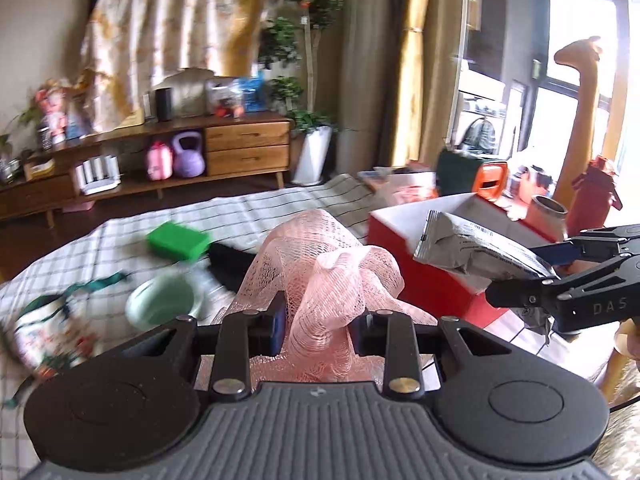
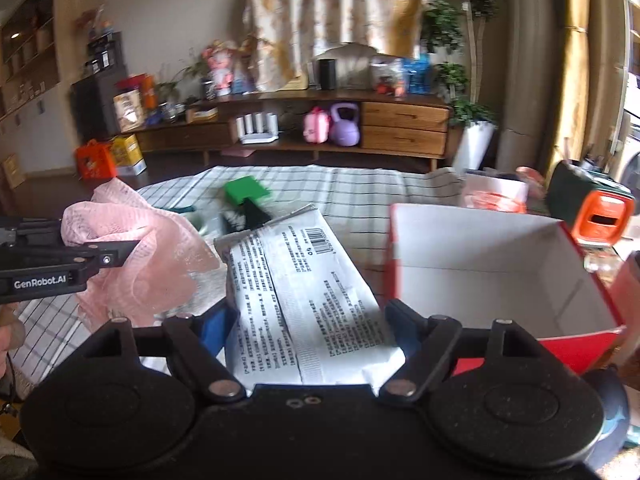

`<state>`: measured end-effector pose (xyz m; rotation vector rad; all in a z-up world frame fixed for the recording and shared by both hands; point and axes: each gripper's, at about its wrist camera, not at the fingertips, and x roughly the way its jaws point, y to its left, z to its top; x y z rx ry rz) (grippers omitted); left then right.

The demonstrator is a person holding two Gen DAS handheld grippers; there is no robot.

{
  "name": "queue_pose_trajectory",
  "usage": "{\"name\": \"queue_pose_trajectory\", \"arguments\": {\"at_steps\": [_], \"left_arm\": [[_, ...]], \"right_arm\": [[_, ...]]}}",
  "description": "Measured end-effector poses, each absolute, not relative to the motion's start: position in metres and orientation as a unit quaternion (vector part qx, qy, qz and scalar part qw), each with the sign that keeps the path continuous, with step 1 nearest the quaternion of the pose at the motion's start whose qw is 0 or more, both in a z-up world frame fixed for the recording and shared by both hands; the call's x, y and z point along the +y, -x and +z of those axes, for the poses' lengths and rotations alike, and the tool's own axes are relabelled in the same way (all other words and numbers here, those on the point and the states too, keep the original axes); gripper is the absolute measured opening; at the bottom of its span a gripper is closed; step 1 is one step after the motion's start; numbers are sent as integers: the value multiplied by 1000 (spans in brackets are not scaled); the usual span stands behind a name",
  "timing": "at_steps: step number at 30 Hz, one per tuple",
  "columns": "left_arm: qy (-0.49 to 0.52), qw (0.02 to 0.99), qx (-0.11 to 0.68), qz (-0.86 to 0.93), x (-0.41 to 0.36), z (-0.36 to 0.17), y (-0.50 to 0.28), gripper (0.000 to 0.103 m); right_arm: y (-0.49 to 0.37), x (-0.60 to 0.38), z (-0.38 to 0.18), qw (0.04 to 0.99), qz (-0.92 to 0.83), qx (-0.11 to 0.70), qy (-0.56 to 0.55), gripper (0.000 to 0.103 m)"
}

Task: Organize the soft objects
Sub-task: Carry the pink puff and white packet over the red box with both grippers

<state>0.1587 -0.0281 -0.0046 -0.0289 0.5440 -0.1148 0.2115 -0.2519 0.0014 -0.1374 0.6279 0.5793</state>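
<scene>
Mesh of a pink bath pouf fills the space between the jaws of the left gripper, which are pinched narrow on a bunched fold of it, the rest billowing up and forward of the jaws. Right of those jaws, the right gripper reaches in from the side with its jaws clamped on a silver-grey foil packet, held in the air just above the near left corner of a red cardboard box. Seen from the right wrist, the printed packet runs straight ahead out of the right gripper, gripped at its near end from both sides, barcode toward its far end. Right of these jaws, the red box stands open, its white inside showing bare walls and nothing that can be made out within; its floor is partly hidden. Left of these jaws hangs the pouf in the left gripper. Ahead of both pairs of jaws spreads a worktop covered by a checked cloth; on it lie a green sponge block, a black item just behind the pouf, a pale green bowl whose contents are too blurred to tell, and a patterned drawstring pouch left of the left jaws.
</scene>
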Motion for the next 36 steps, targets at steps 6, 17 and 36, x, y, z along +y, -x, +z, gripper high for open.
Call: {"name": "queue_pose_trajectory", "arguments": {"at_steps": [6,17,36], "left_arm": [[-11,959,267,-95,-78,4,-195,30],[-62,946,284,-146,-169,1,-268,30],[-67,903,404,-131,-235,-62,-405,30]], "right_arm": [[-243,-301,5,929,220,296,45,80],[-308,-383,-9,948,120,294,14,80],[-387,-398,-76,925,103,358,75,79]]}}
